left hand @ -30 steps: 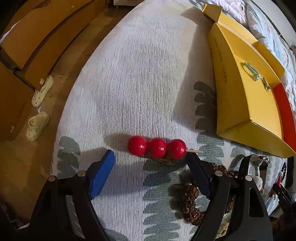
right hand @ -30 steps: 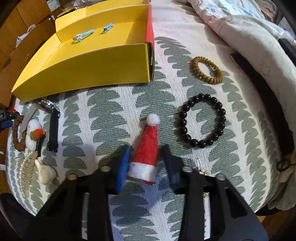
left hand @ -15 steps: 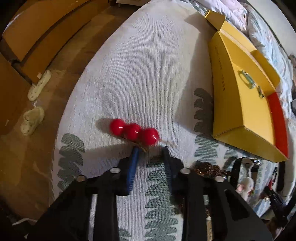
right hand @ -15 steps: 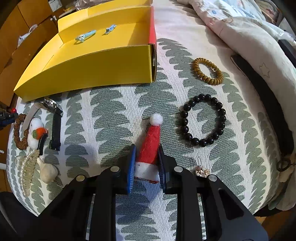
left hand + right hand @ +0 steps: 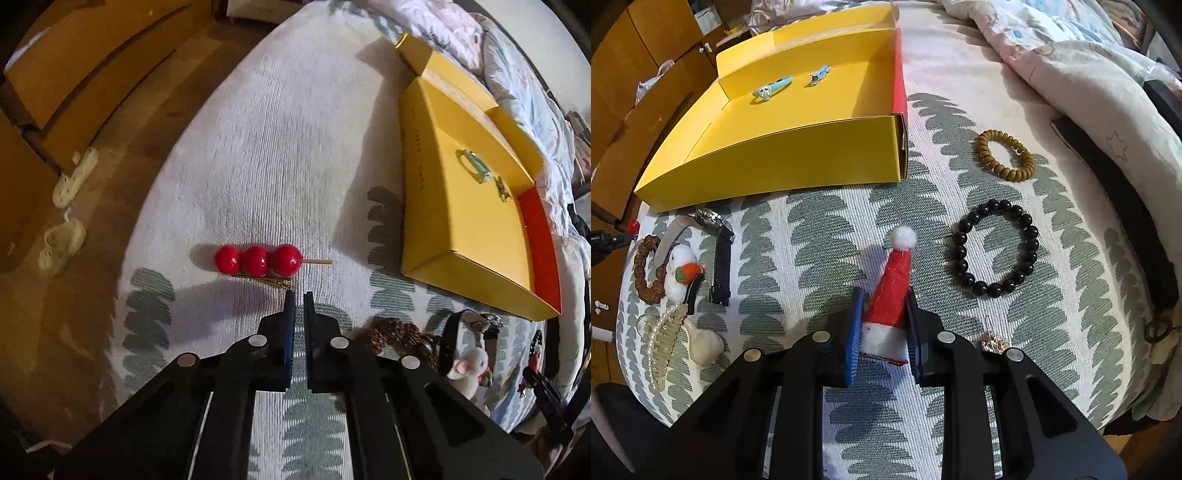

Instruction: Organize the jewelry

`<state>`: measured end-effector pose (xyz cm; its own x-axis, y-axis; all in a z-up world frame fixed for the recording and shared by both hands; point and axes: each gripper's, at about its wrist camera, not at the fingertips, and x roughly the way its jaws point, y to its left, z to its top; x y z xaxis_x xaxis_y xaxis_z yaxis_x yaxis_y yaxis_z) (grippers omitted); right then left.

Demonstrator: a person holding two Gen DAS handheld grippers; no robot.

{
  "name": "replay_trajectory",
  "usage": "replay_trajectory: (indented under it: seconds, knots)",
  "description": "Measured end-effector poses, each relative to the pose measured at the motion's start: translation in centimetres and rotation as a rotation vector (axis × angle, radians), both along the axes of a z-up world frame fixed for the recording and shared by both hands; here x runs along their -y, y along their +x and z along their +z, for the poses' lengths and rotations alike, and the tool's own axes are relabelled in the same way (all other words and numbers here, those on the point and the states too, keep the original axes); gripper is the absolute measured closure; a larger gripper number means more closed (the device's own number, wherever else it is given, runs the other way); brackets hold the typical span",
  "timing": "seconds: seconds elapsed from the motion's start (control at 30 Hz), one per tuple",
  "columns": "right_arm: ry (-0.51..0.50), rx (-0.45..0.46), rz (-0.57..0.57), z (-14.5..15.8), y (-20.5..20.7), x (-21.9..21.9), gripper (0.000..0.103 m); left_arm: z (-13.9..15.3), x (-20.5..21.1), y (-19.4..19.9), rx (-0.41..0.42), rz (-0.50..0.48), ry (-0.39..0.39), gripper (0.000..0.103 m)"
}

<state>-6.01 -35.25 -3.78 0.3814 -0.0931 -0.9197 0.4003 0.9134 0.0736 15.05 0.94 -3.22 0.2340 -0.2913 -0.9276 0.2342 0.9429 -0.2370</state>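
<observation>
Plain bedspread (image 5: 258, 155) lies bare to the far left beyond the red ball clip (image 5: 258, 260), while the yellow box (image 5: 798, 162) walls off the far side and watch (image 5: 718, 251), black bracelet (image 5: 995, 254) and brown bracelet (image 5: 1004, 155) crowd the patterned part.

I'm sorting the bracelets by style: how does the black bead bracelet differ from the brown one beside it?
The black bead bracelet is made of round, glossy black beads; the brown bead bracelet has flatter, matte tan discs packed tight. The black one forms a wider ring and lies nearer the Santa hat clip; the brown one is a smaller ring, farther back, nearer the yellow box. Both lie flat on the patterned cloth, outside the box.
</observation>
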Motion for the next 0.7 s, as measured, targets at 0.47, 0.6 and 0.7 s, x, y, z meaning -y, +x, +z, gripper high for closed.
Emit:
replay_trajectory:
  seconds: [0.47, 0.6, 0.7]
  knots:
    - [0.002, -0.013, 0.009, -0.5, 0.3, 0.0, 0.081, 0.1, -1.0, 2.8, 0.076, 0.003, 0.144, 0.028]
    - [-0.002, -0.018, 0.007, -0.6, 0.4, 0.0, 0.081, -1.2, -0.1, 3.1, 0.052, -0.034, 0.164, 0.028]
    - [-0.002, -0.023, 0.011, -0.7, 0.4, -0.1, 0.081, -1.7, -0.1, 3.4, 0.028, -0.049, 0.156, 0.028]
